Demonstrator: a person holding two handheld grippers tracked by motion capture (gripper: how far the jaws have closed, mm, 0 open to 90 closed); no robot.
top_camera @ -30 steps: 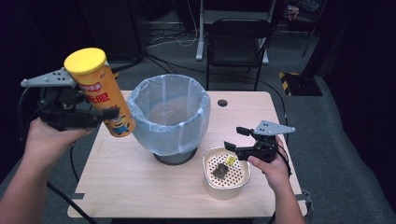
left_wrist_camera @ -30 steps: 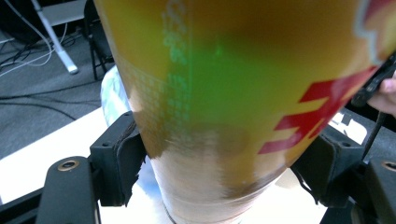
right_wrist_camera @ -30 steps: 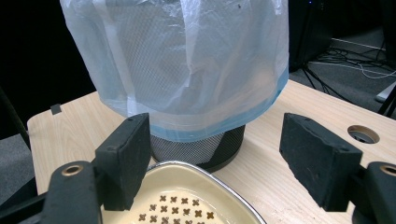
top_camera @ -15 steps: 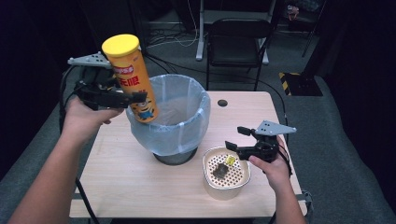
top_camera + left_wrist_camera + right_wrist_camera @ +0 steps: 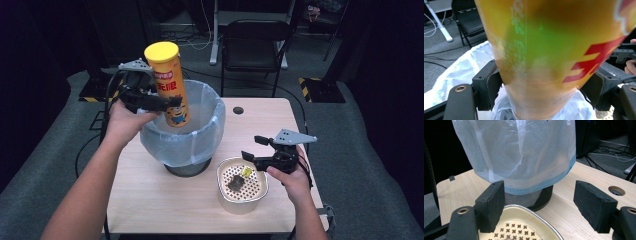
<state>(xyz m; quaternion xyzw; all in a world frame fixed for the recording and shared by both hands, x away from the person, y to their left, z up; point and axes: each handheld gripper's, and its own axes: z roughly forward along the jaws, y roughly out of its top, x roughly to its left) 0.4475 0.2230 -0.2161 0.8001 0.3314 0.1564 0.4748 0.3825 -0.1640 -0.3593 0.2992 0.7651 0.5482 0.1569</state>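
Clamping the tall yellow cardboard snack can [image 5: 169, 84], the left gripper [image 5: 150, 97] holds it tilted above the plastic-lined mesh bin [image 5: 182, 135] mid-tabletop. The right gripper [image 5: 252, 150], jaws parted and empty, hovers over the cream perforated bowl [image 5: 242, 186], seemingly holding scraps, near the front right edge.

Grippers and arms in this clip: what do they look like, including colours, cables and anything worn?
Both the left gripper and the right gripper are black, each topped by a grey three-cornered plate. Their jaws end in thick black rectangular pads, and brass-coloured bolts sit on the jaw arms. Black cables trail from both. The forearms are bare, with no sleeves or gloves visible.
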